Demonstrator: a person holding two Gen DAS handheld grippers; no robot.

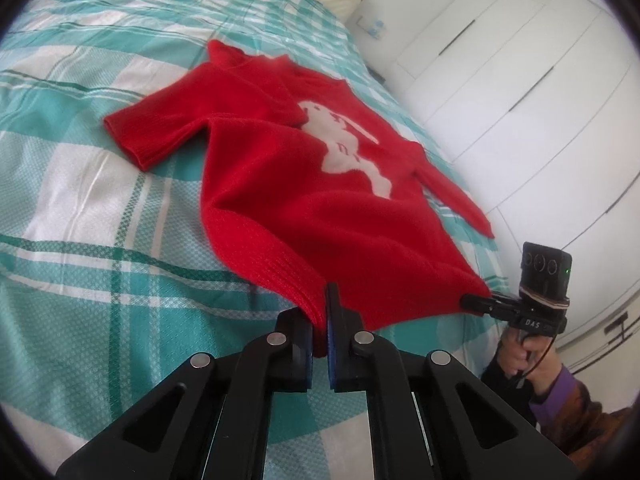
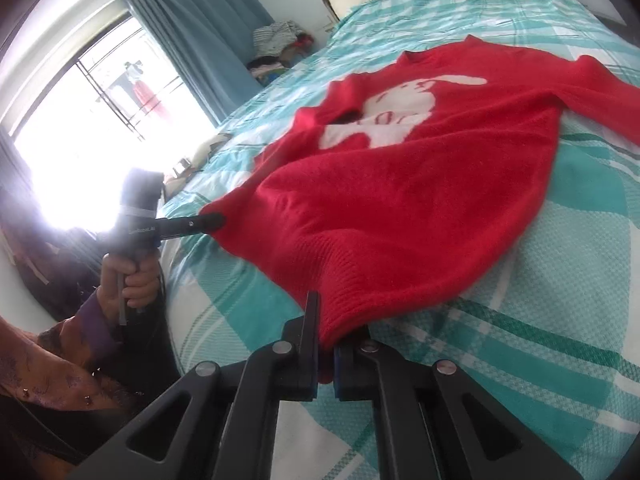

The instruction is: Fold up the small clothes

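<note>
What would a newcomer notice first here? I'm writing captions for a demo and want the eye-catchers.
A bright red sweater with a white animal figure lies front-up on a teal-and-white checked bedspread. The left gripper and the right gripper each pinch a corner of its hem, lifting it off the bed. A glaring window with blue curtains stands behind, in the right wrist view.

Left gripper [image 1: 320, 320] jaws closed, red knit hem pinched between the pads. Right gripper [image 2: 326, 344] same, jaws clamped on the hem's other corner. Both held low and level, side by side, each gripped by a hand [image 2: 134, 276] from below.
</note>
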